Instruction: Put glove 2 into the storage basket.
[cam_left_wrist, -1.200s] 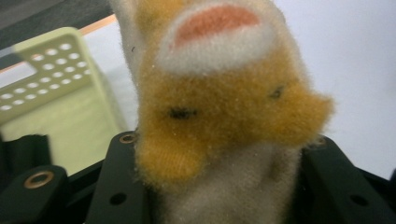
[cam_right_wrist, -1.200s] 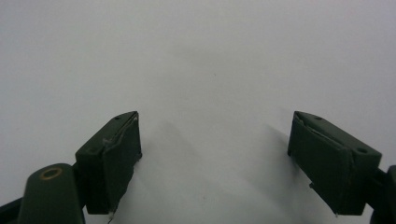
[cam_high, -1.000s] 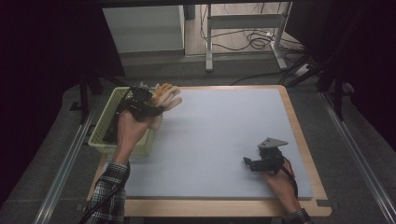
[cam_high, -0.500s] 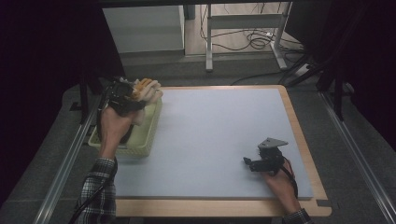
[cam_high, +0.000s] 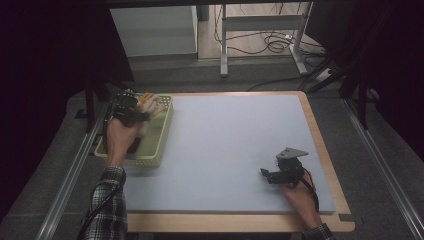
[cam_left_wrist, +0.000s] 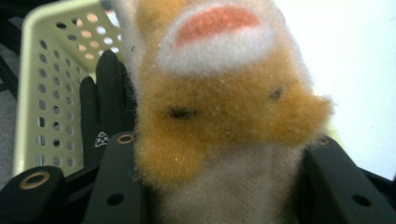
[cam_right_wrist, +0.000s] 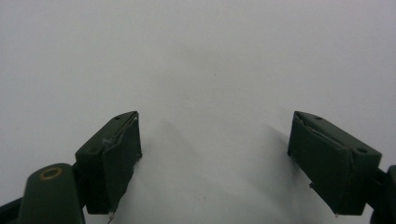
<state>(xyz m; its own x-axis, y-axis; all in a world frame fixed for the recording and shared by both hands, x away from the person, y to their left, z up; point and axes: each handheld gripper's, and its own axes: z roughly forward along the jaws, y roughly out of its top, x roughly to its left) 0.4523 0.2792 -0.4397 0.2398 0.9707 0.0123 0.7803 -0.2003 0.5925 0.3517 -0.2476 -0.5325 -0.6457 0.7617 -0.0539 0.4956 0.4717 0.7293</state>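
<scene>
two hand-held grippers work at a wooden table (cam_high: 325, 150) covered by a pale blue mat (cam_high: 235, 150), and a pale green plastic basket (cam_high: 162, 131) with holes in its walls sits at the mat's left edge. the left gripper (cam_high: 131, 106) hangs over the far end of the basket, its jaws clamped on a soft toy (cam_high: 150, 102), orange and white and fluffy. in the left gripper view the toy (cam_left_wrist: 224, 107) bulges up between the two black jaws, pressed on both sides, with the basket wall (cam_left_wrist: 42, 93) behind it to the left and a black glove (cam_left_wrist: 105, 107) lying down inside the basket. the jaws have just been easing a little wider, with the toy between them and gripped. so the toy is above the basket's far end, not yet resting in it as far as the pictures tell. the right gripper (cam_high: 272, 175) rests on the mat well away from the basket, toward the near right corner, and in the right gripper view its jaws stand wide apart over bare mat (cam_right_wrist: 201, 60) with nothing between them. the step in hand looks like dropping the toy into the basket. the next move likely calls for lowering it a touch, keeping it inside the walls and clear of the rim, then opening the jaws fully so it falls beside or onto the glove.
</scene>
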